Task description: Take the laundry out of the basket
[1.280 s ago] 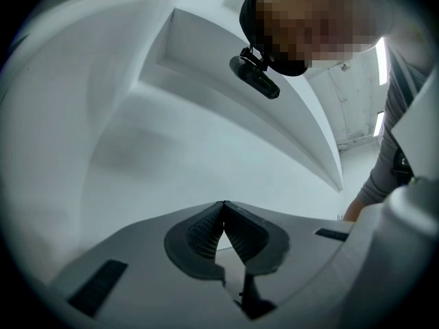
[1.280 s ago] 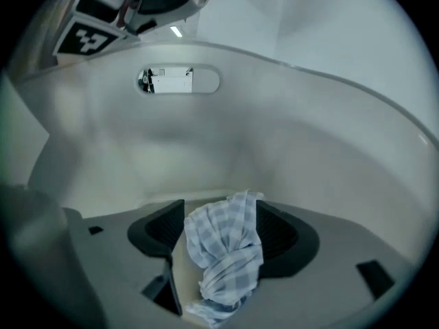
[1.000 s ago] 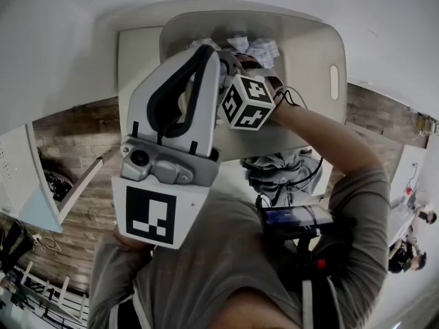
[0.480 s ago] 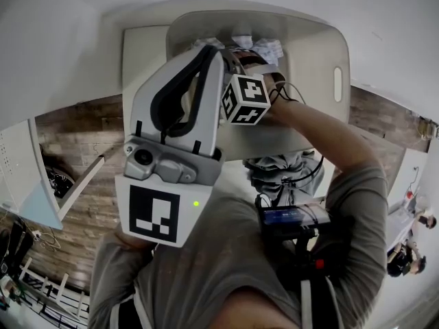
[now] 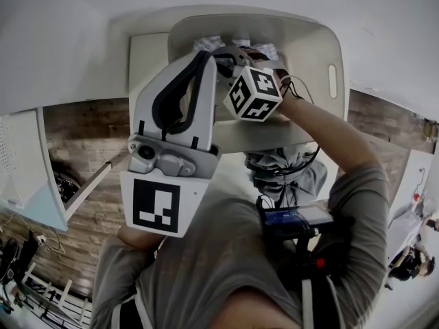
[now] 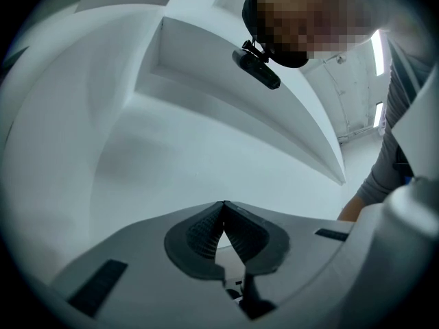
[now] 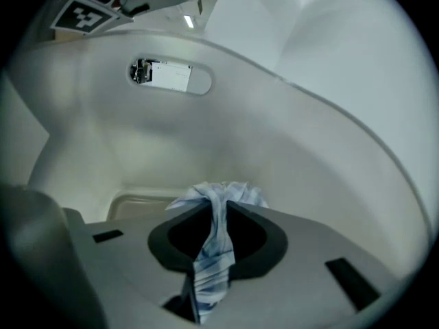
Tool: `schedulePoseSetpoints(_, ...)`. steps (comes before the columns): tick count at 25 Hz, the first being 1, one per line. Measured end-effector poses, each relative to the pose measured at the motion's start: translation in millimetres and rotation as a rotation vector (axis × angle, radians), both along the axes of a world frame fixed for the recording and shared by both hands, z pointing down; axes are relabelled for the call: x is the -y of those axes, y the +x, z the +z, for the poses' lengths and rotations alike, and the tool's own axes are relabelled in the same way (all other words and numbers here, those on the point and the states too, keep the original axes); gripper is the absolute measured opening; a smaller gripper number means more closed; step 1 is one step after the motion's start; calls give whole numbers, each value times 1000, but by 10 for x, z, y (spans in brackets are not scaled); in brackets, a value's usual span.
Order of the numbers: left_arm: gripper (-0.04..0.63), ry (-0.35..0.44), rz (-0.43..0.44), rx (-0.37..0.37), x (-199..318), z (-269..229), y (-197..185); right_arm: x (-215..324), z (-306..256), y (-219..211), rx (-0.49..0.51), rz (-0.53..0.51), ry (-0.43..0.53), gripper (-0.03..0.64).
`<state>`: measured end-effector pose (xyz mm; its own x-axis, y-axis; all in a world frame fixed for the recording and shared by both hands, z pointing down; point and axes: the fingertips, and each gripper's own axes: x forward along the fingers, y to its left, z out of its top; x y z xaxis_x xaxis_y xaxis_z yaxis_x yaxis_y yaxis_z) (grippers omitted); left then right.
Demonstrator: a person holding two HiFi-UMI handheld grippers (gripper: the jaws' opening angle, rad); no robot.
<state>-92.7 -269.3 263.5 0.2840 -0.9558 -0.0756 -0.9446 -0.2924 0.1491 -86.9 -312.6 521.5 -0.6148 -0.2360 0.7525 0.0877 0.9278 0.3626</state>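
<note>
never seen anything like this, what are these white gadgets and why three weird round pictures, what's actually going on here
There is no robot here: a person holds a two-jaw gripper in each hand. The head view comes from a camera on the person's head, looking down at a white laundry basket with crumpled laundry inside. The other two pictures come from cameras that ride on the grippers and look along their jaws. The left gripper is shut and empty. The right gripper reaches down into the basket. Its jaws have just been closing and now pinch a blue-and-white cloth. The cube with square markers is simply part of that gripper.
</note>
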Motion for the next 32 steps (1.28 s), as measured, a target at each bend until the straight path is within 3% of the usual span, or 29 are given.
schedulePoseSetpoints(15, 8, 91, 5, 66, -540, -527, 261, -62, -1238, 83, 310, 114, 107, 28)
schedulePoseSetpoints(27, 8, 190, 28, 119, -1001, -915, 503, -228, -2503, 489, 558, 230, 176, 28)
schedulePoseSetpoints(32, 8, 220, 46, 128, -1200, -1011, 597, -375, -3062, 705, 643, 257, 247, 28)
